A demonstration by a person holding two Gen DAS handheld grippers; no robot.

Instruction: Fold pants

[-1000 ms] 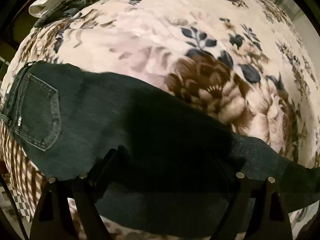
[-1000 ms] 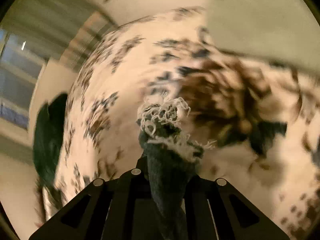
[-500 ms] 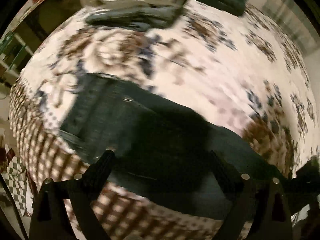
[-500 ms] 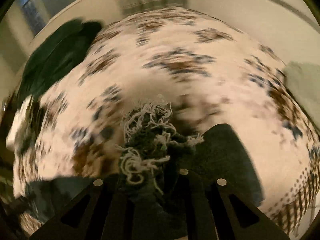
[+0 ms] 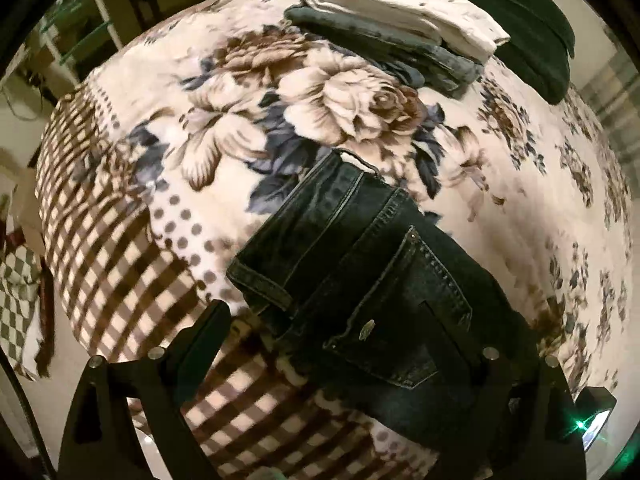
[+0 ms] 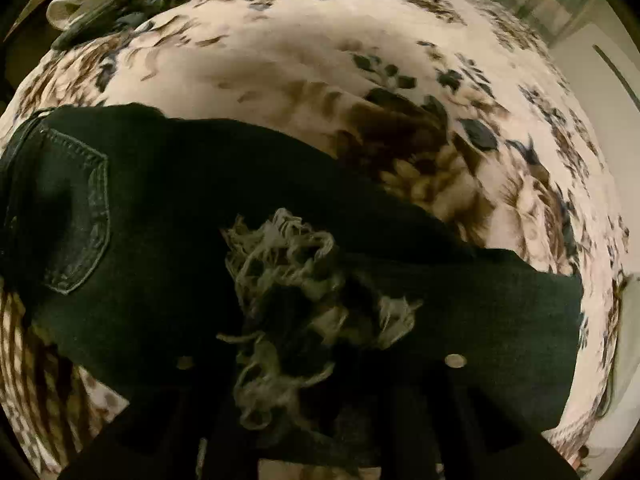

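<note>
Dark denim pants (image 5: 360, 272) lie on the floral blanket (image 5: 224, 128), waistband toward the stacked clothes, back pocket up. My left gripper (image 5: 352, 344) is open and empty, hovering just above the waist and pocket area. In the right wrist view the pants (image 6: 160, 216) stretch across the bed, back pocket at left. My right gripper (image 6: 316, 364) is shut on the frayed leg hem (image 6: 288, 280), holding it over the thigh part of the pants; its fingers are mostly hidden in shadow.
A stack of folded clothes, white on grey (image 5: 400, 24), sits at the far side of the bed, with a dark green garment (image 5: 528, 28) behind it. The bed's checkered edge (image 5: 112, 264) falls off at left. The right gripper's body (image 5: 592, 420) shows at lower right.
My left gripper swung from the leg toward the waistband. My right gripper carried the frayed hem back over the pants, folding the leg toward the waist.
</note>
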